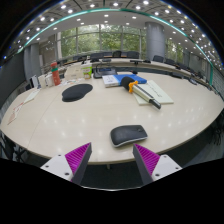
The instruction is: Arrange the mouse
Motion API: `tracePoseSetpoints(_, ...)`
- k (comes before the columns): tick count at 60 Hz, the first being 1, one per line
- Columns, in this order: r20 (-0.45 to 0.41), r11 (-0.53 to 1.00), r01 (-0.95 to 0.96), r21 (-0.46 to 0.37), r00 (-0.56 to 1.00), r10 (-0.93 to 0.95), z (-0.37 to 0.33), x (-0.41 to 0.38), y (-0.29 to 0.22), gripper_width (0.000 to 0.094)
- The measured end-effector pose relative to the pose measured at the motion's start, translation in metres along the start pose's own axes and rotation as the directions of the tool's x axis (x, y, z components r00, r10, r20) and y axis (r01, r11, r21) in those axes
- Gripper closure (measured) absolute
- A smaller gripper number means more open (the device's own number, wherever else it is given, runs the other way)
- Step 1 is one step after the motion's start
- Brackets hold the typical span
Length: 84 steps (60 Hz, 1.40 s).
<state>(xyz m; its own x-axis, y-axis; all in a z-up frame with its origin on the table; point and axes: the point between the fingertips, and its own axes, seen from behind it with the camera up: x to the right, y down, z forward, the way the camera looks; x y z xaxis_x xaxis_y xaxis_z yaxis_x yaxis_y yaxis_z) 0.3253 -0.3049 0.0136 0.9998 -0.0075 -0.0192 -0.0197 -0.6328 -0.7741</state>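
Your mouse (pixel 128 134) lies flat on the pale tabletop (pixel 60 125), just ahead of the jaws and slightly toward the right finger, close to the tabletop's near edge. It touches neither finger. Your gripper (pixel 112 158) is held level and low over that near edge, looking forward across the surface, with its jaws standing wide apart and nothing between them; the magenta pads (pixel 78 155) face inward on either side of the gap. To the left of the mouse and beyond it the tabletop runs bare for a good stretch, giving open room to slide or lift in that direction. Well beyond the mouse and off to its left sits a dark oval mouse pad (pixel 76 92), apart from everything else. Farther back from the mouse, toward the right, a cluster of papers and boxes (pixel 140 88) crowds the far part of the surface, including blue and orange items; their contents cannot be made out. Behind the tabletop's far edge you have chairs and large windows (pixel 100 40).
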Motion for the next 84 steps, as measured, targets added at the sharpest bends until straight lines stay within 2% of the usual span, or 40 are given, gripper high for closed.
tracePoseSetpoints(9,0.018,0.999,-0.024,-0.042,1.000,0.025,0.029,0.011,0.003,0.0088)
tracePoseSetpoints(29,0.047,0.999,-0.034,-0.031,0.998,0.035,0.083,0.019,-0.040,0.0096)
tracePoseSetpoints(31,0.043,0.999,-0.036,-0.035,0.998,0.037,0.088,0.019,-0.043,0.0118)
tracePoseSetpoints(34,0.027,0.999,-0.027,-0.035,0.999,0.028,0.097,0.022,-0.048,0.0212)
tracePoseSetpoints(38,-0.002,0.999,-0.003,-0.036,1.000,0.003,0.105,0.029,-0.053,0.0440)
tracePoseSetpoints(39,-0.004,0.999,0.004,-0.036,1.000,-0.004,0.106,0.029,-0.053,0.0462)
tracePoseSetpoints(56,-0.033,0.996,0.038,-0.077,0.999,-0.041,0.109,0.026,-0.059,0.0601)
tracePoseSetpoints(62,-0.075,0.998,0.047,-0.051,0.996,-0.050,0.102,0.020,-0.087,0.0616)
tracePoseSetpoints(68,-0.103,1.000,0.014,0.008,0.995,-0.013,0.089,0.003,-0.141,0.0617)
tracePoseSetpoints(74,-0.101,0.996,0.025,0.081,0.995,-0.017,0.088,-0.027,-0.204,0.0617)
tracePoseSetpoints(84,-0.051,0.991,0.058,0.122,0.997,-0.052,0.135,-0.099,-0.276,0.0617)
